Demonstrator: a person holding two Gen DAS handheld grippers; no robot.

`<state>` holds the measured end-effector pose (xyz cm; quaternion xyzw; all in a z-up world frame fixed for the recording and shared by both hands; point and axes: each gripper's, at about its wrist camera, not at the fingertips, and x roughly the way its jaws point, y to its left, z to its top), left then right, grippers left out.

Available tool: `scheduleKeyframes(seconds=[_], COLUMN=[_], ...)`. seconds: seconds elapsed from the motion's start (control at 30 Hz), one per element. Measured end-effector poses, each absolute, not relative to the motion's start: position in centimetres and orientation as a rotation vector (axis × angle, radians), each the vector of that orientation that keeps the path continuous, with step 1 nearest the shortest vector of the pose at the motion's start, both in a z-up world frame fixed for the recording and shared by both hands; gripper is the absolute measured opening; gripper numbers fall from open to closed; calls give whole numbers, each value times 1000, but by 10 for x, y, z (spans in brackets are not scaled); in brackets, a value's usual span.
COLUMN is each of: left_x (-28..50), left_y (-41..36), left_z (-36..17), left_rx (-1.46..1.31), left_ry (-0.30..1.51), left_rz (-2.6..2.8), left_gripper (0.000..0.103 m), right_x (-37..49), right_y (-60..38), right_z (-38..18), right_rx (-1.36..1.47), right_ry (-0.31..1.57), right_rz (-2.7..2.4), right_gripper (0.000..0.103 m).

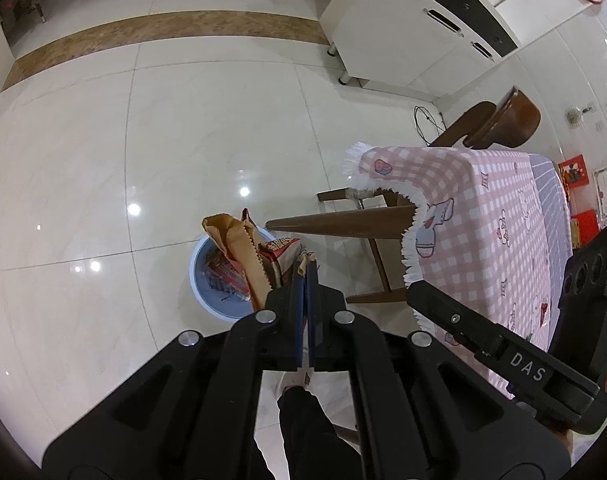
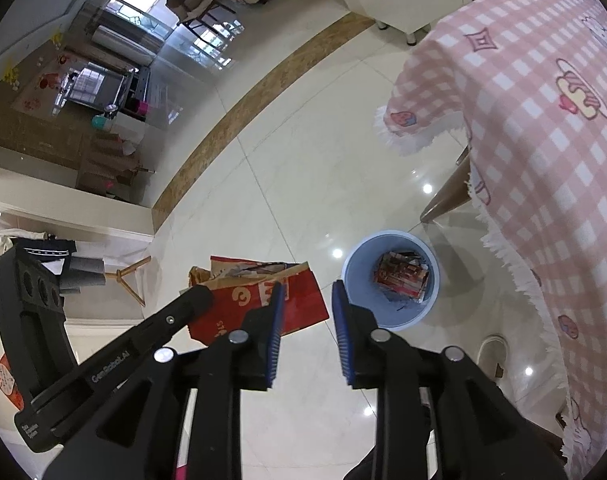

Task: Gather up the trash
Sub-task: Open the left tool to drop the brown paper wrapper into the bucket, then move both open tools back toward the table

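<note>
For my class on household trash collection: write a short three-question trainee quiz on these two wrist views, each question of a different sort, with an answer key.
1. True or false: the left gripper is shut on the red and brown paper bag.
2. Multiple choice: the blue bin stands on the floor A) beside the table with the pink checked cloth; B) on top of the table; C) inside the white cabinet.
3. Fill in: the right gripper is open and holds ____.

Key: 1 true; 2 A; 3 nothing. The bin already has wrappers in it.
</note>
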<state>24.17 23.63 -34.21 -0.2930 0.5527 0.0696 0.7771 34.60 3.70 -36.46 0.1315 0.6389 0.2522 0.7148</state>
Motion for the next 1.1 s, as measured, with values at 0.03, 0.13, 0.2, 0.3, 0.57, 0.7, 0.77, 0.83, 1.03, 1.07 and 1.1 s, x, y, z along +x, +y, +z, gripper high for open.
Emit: scheduleKeyframes(seconds=[0.03, 0.13, 0.2, 0.3, 0.57, 0.7, 0.77, 0.83, 1.03, 1.07, 1.1], left_x=[243, 248, 252, 257, 259, 266, 270, 273, 285, 289, 293], left_y=[235, 229, 225, 222, 206, 192, 183, 175, 134, 124, 114], left_z=[-342, -341, -341, -344, -347, -339, -338, -338, -324, -321, -318], left_rx=[-630, -613, -612, -625, -637, -595, -589, -581, -540, -525, -508], left_ry=[1199, 1210, 1222, 1260, 1273, 1256, 1258, 1264, 1246, 1241, 1237], left_rz=[147, 145, 140, 143, 196, 185, 182, 184, 131, 113, 91], left_gripper=[1, 1, 1, 2, 66, 67, 67, 67, 67, 67, 67], right_x=[346, 348, 348, 348, 351, 352, 353, 355, 359, 360, 362], right_y=[36, 28, 24, 17, -8, -24, -34, -47, -95, -102, -113], right_z=[-364, -361, -358, -355, -353, -352, -352, -352, -347, -346, -343], right_rx=[295, 311, 322, 336, 375, 392, 405, 415, 452, 458, 463], right_ry=[1414, 1409, 1407, 1401, 1394, 1389, 1389, 1383, 1354, 1348, 1338], right_rz=[557, 553, 549, 544, 525, 516, 511, 505, 474, 468, 458], right_gripper=[25, 25, 26, 27, 28, 28, 28, 28, 28, 28, 28])
